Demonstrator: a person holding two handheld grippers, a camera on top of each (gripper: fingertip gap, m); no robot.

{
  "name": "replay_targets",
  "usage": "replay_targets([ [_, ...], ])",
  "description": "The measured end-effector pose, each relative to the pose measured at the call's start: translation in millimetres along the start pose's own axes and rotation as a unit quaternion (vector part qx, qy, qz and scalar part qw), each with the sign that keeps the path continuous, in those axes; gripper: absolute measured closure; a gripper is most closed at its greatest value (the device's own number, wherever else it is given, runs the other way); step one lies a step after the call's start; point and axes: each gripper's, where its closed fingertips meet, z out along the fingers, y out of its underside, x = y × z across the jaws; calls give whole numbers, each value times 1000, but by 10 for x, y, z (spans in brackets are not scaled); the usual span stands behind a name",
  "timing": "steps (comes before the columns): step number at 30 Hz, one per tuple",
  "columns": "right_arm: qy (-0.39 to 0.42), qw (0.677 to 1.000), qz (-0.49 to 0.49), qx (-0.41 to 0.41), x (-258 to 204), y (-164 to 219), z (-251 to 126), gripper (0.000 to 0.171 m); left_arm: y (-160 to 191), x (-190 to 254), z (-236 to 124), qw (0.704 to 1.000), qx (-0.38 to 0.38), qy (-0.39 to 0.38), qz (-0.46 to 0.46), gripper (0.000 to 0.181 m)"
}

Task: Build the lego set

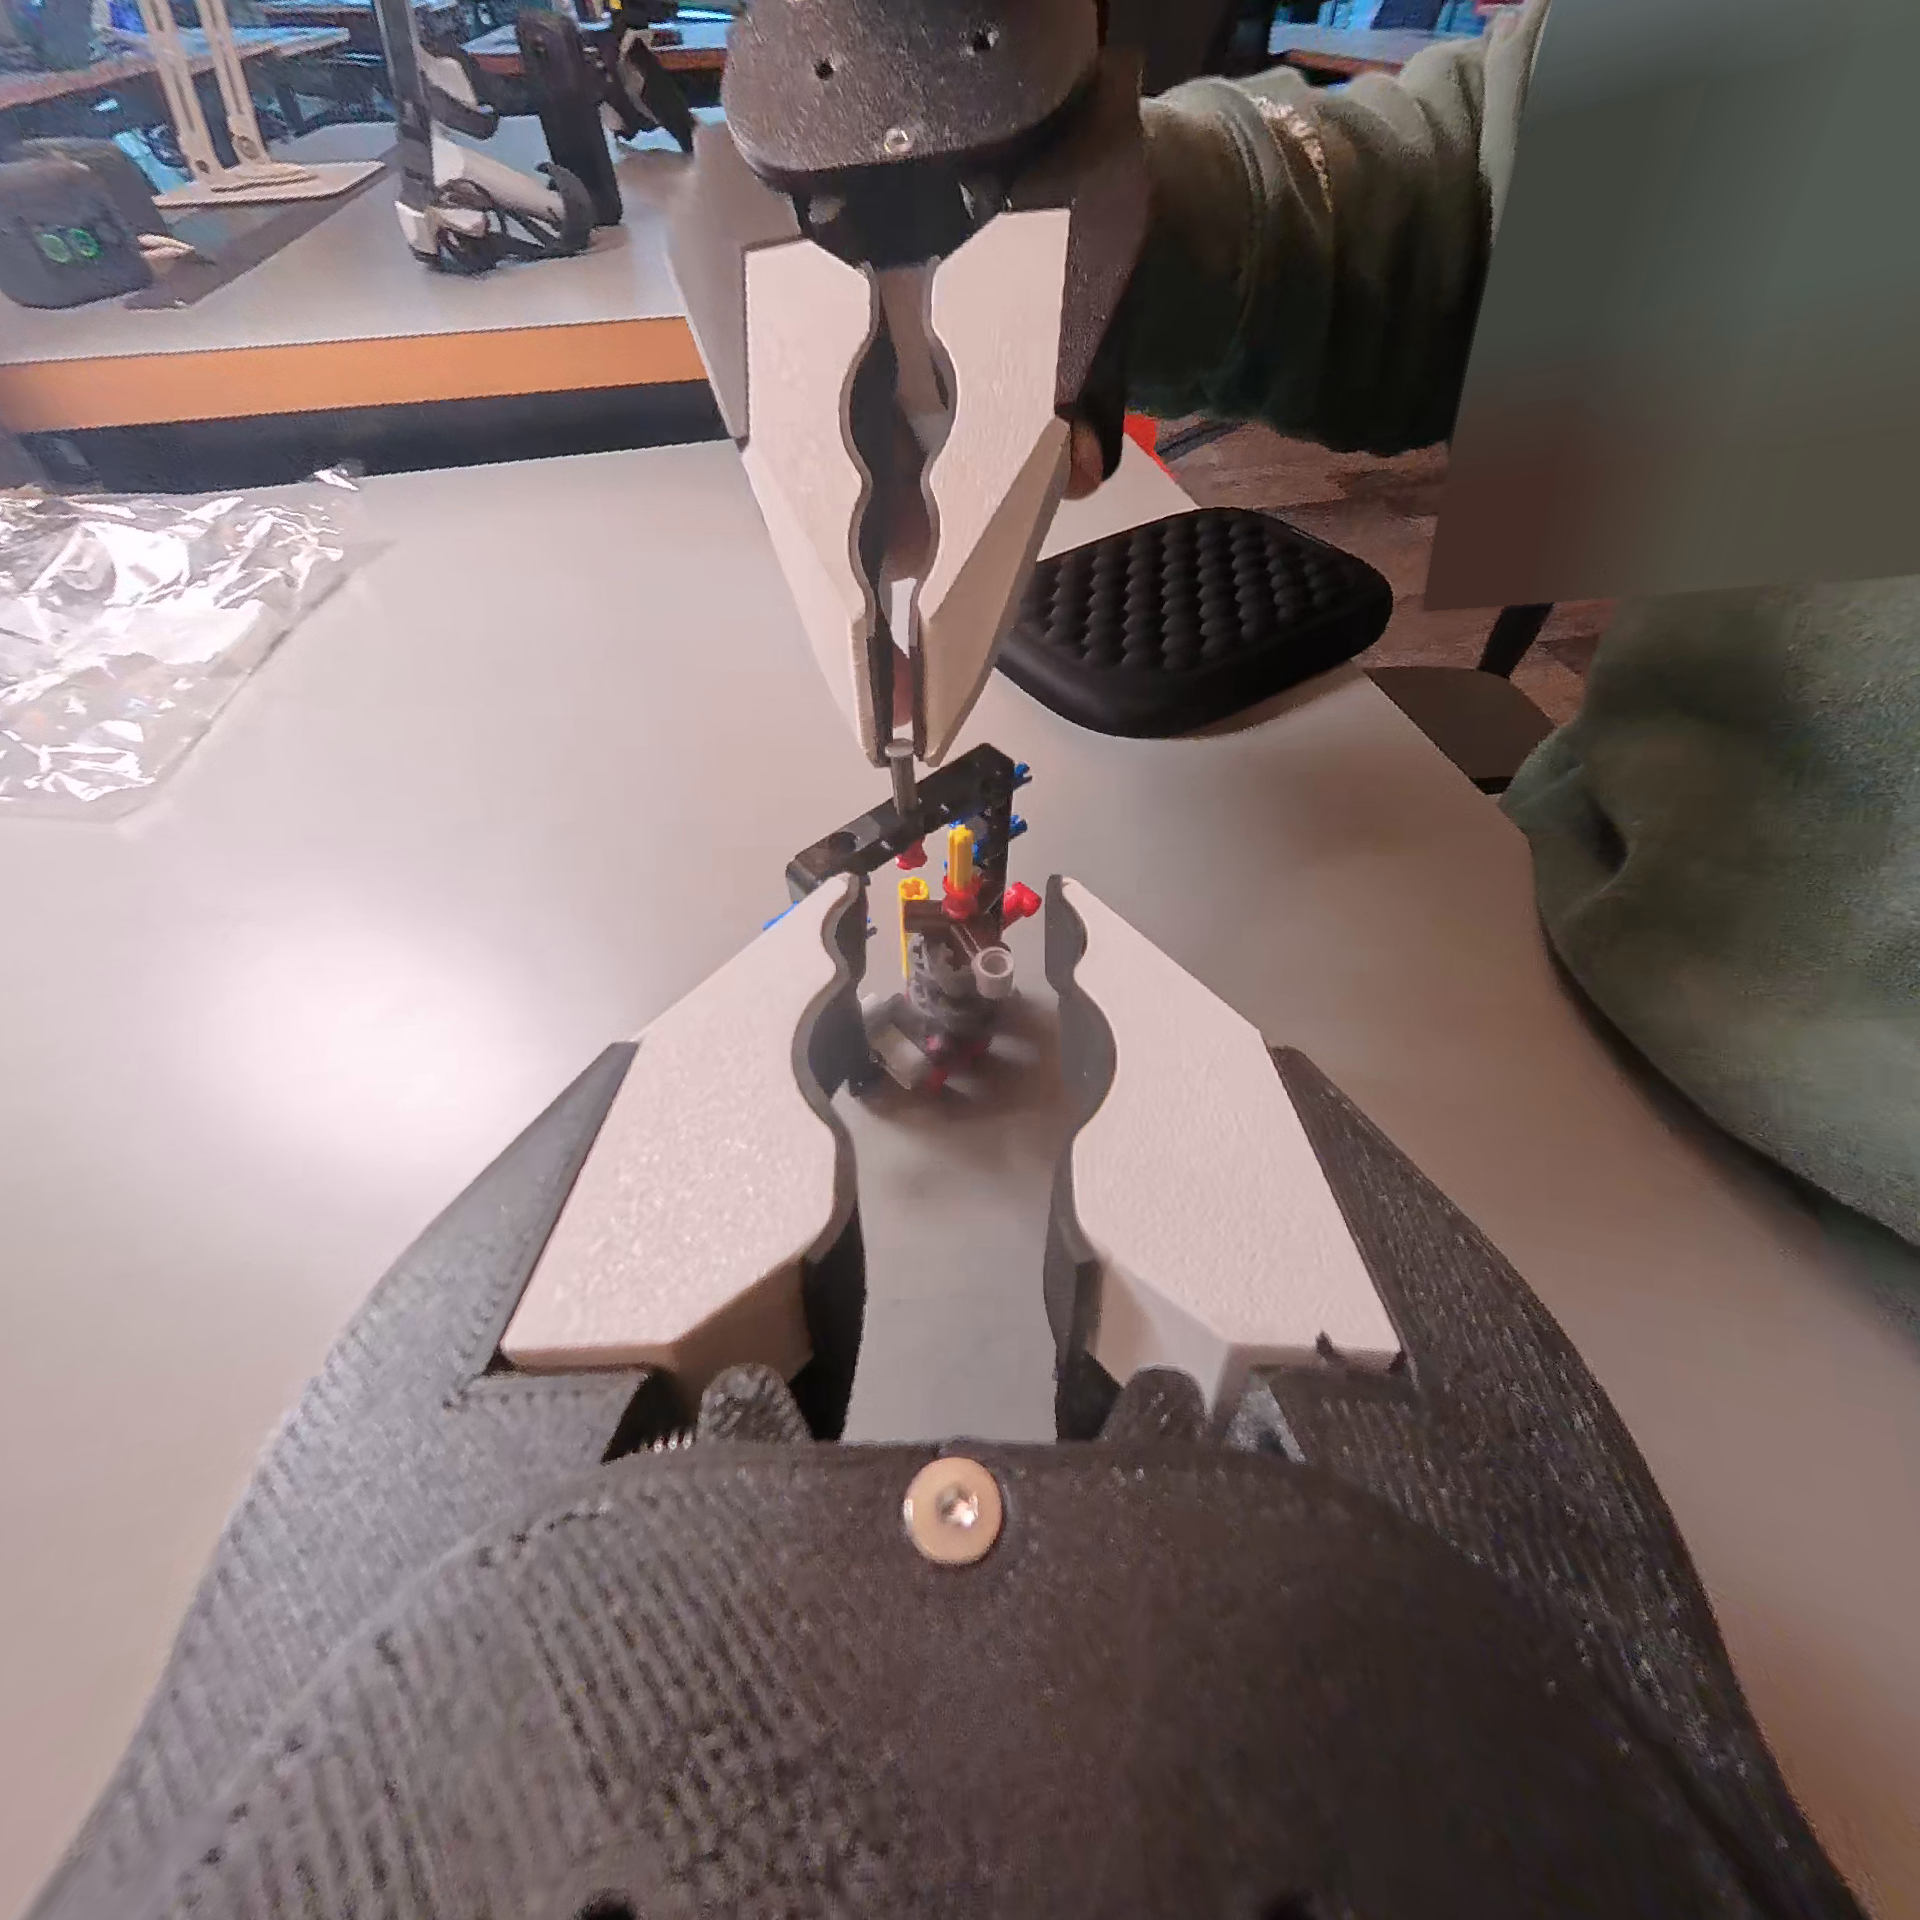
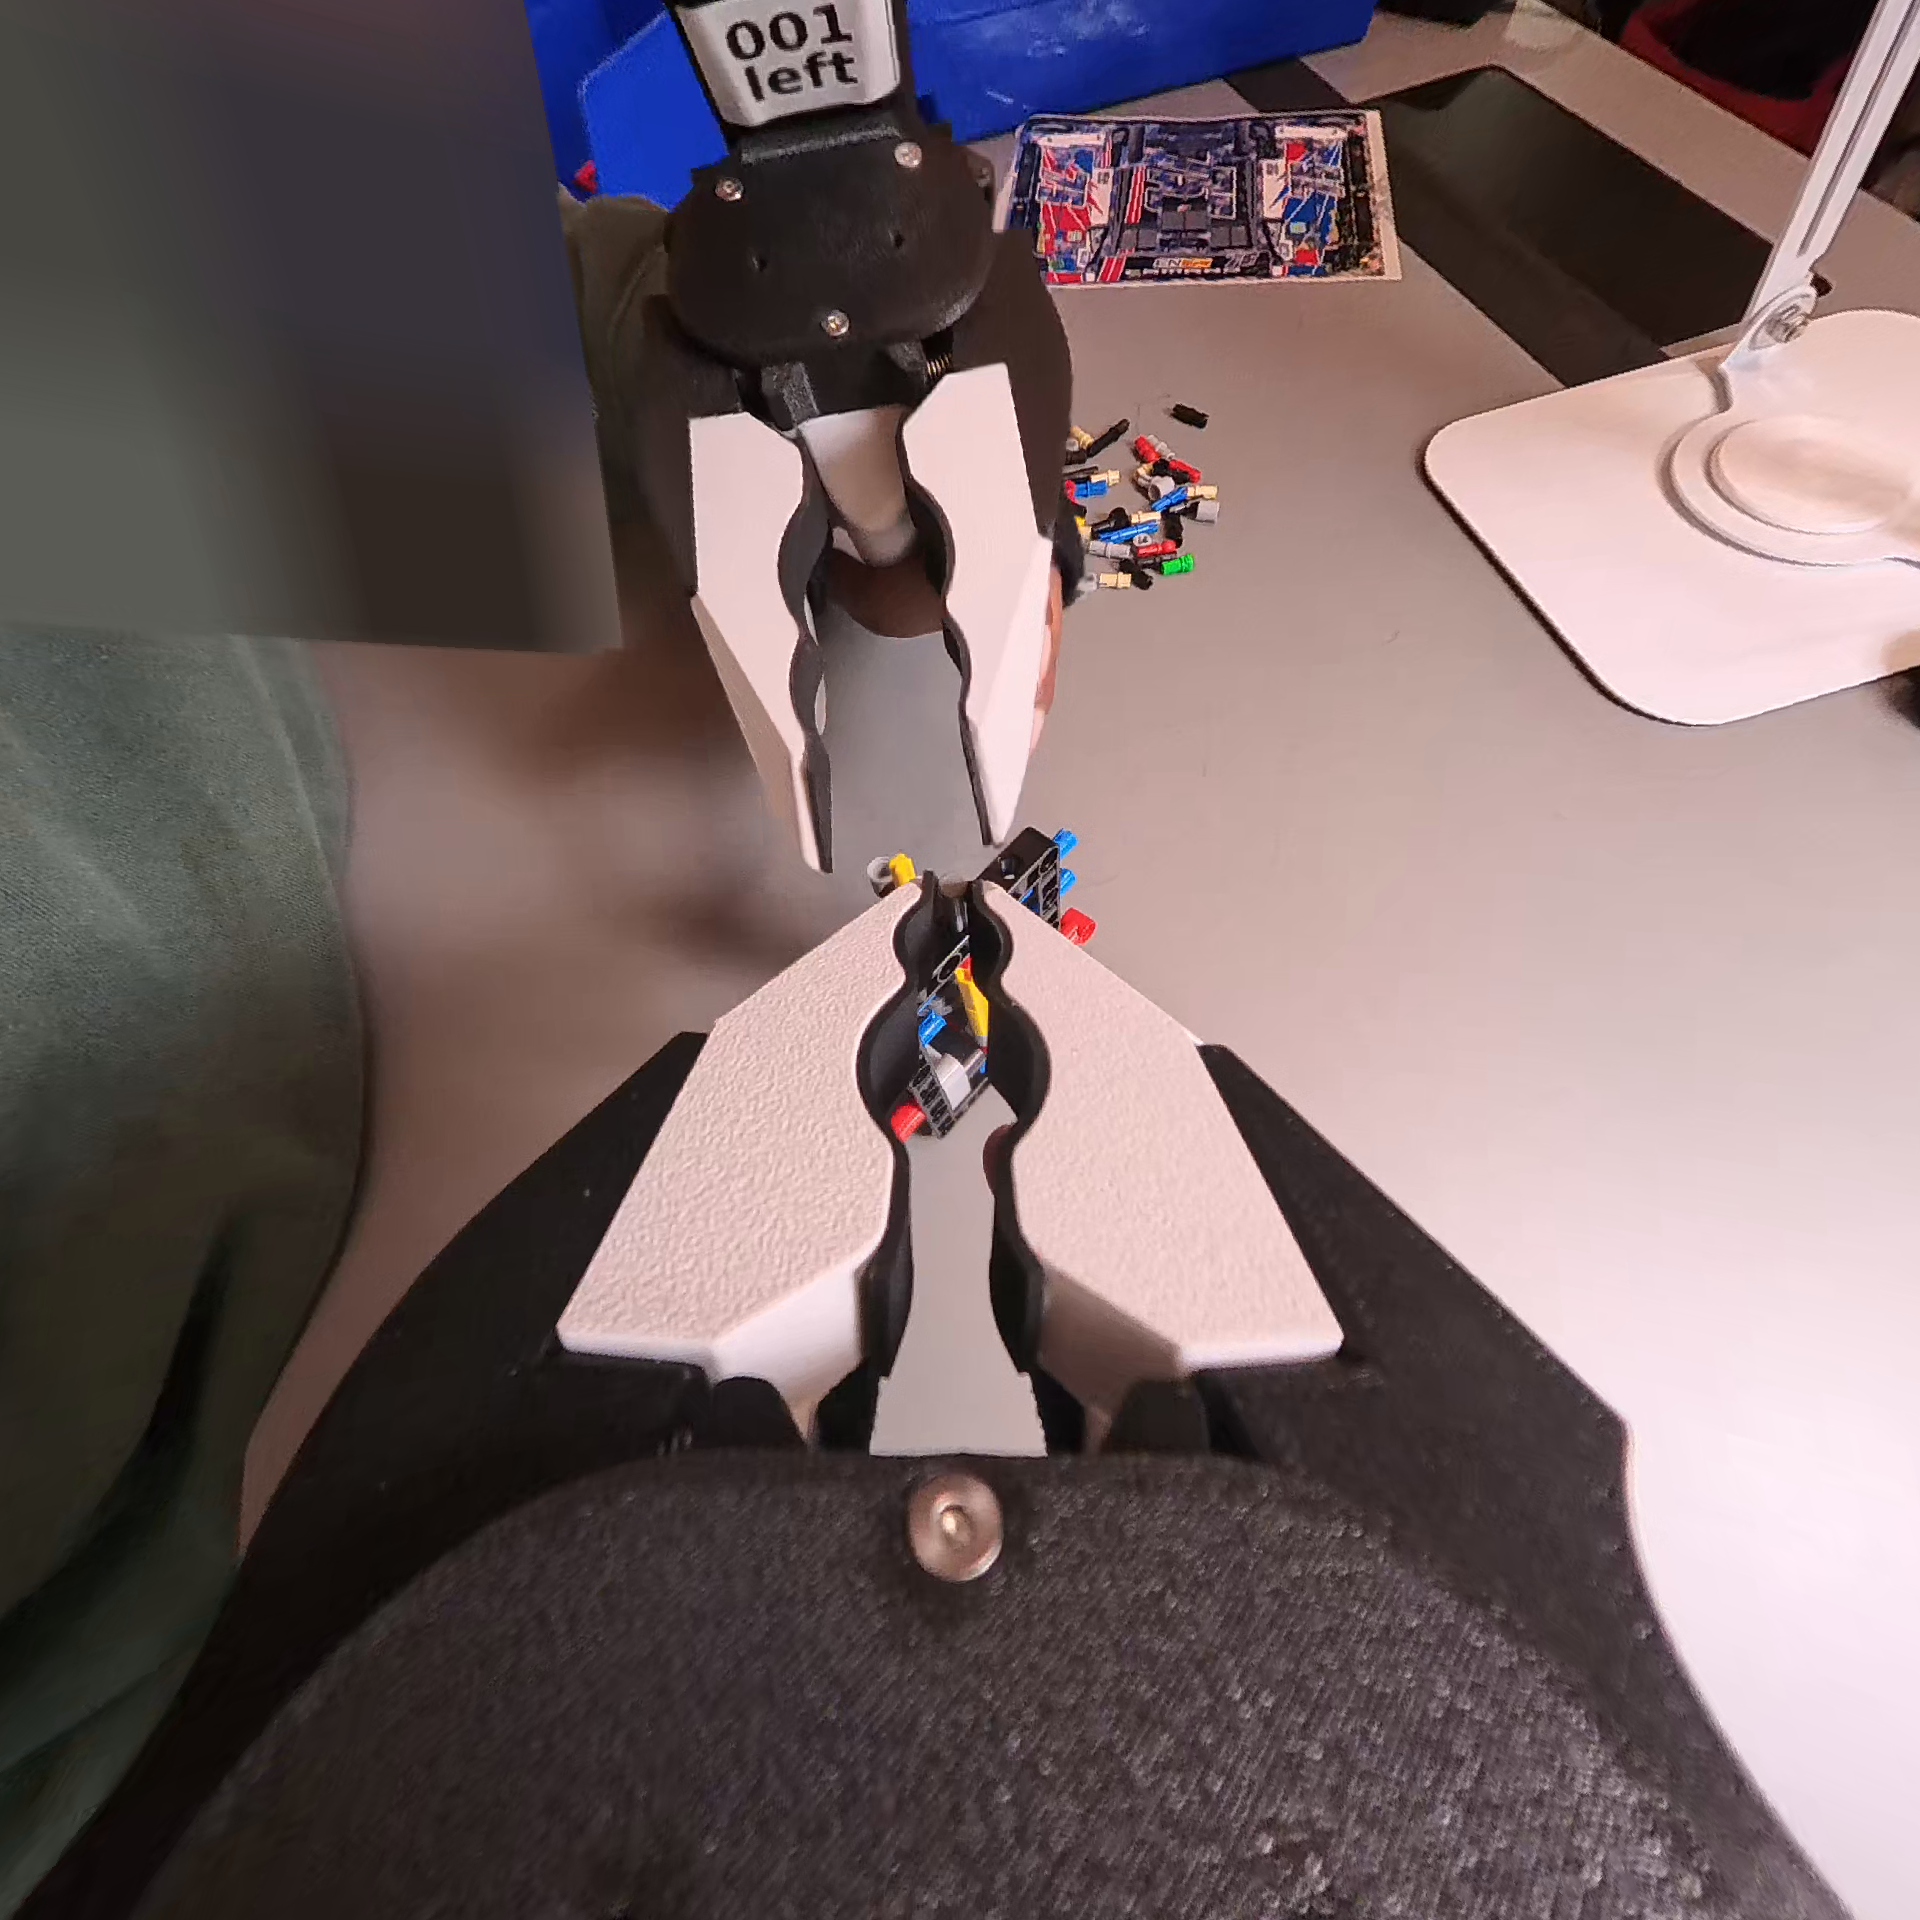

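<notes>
A small lego assembly (image 1: 940, 966) of black beams with red, yellow and blue pins stands upright on the grey table (image 1: 416, 935). My left gripper (image 1: 956, 899) is open, its fingers on either side of the assembly. My right gripper (image 1: 900, 743) comes down from above, shut on a short grey pin (image 1: 900, 779) whose lower end meets the top black beam (image 1: 940, 805). In the right wrist view my right gripper (image 2: 954, 891) is shut over the assembly (image 2: 951, 1081), and the open left gripper (image 2: 906, 847) faces it.
A pile of loose small pieces (image 2: 1138, 509) lies behind the left gripper, with a printed sheet (image 2: 1205, 197) and a blue bin (image 2: 1039, 62) beyond. A white stand base (image 2: 1683, 520) is at right. A clear plastic bag (image 1: 135, 623) lies at left. A green sleeve (image 1: 1745, 935) rests at the table edge. Only a small space, under 4 cm, lies between the two pairs of fingers.
</notes>
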Motion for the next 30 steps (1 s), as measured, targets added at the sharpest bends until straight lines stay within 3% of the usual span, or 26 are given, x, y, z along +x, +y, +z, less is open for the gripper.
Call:
replay_targets([
  [14,26,994,66,78,27,-108,-45,168,148,-12,76,989,-58,-128,-45,160],
  [18,29,989,100,107,49,-134,-38,168,198,-23,101,986,-57,-141,-69,149],
  [23,13,975,164,149,80,-165,-1,168,195,-77,55,982,-63,-159,-84,160],
  [30,-1,955,234,181,119,-105,46,168,230,-36,3,980,-63,-129,-136,160],
])
